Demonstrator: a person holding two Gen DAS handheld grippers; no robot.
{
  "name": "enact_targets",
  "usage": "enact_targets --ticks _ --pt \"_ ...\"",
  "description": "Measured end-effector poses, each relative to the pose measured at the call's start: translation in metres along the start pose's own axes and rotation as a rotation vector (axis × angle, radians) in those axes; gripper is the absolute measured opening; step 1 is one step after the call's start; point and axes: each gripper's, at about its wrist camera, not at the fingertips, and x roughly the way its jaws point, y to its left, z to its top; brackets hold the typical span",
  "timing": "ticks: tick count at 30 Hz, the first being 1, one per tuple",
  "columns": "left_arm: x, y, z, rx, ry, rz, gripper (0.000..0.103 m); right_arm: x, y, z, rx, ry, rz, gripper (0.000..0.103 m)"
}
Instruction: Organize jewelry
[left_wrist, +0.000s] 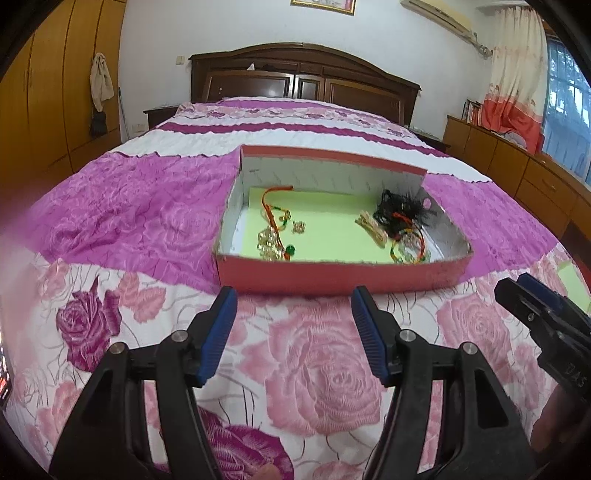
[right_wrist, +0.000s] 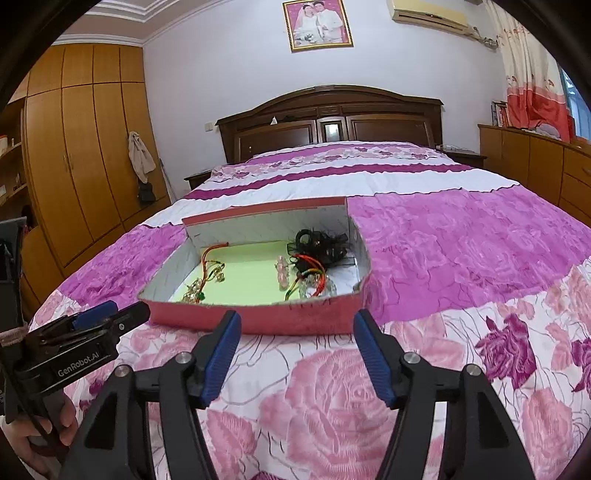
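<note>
On the rose-patterned bedspread (left_wrist: 325, 376) a shallow red box (left_wrist: 332, 280) is set, lined with pale green paper, and the jewelry is kept inside it in two loose heaps. At the box's left side a gold piece with an orange cord (left_wrist: 275, 236) is seen; at the right side a black tangle (left_wrist: 400, 212) is piled over red, green and yellow cords (right_wrist: 308, 282), with a small pale clip-like piece (left_wrist: 371, 230) just beside it. The left gripper (left_wrist: 293, 325) and the right gripper (right_wrist: 295, 349) are both held short of the box's near wall, each with its blue pads spread and nothing between them, so nothing is gripped.

Trouble is judged most likely at the right heap: the cords and the black tangle appear interlocked, so a pinch on one strand could drag its neighbours up and spill them over the low wall. The light cardboard could also be pushed along the soft bedding if a finger is caught on the rim. Small gold parts could slip between the pads or be pressed into the paper lining
</note>
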Motion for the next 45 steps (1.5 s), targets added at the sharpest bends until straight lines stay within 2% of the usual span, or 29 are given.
enact_targets --ticks 16,45 --pt "-0.002 -0.003 -0.013 0.012 0.02 0.012 0.057 -0.006 -0.003 -0.023 0.013 0.019 -0.022 0.068" --pt "-0.002 -0.002 -0.013 0.013 0.019 0.016 0.056 -0.007 -0.005 -0.024 0.021 0.02 -0.027 0.068"
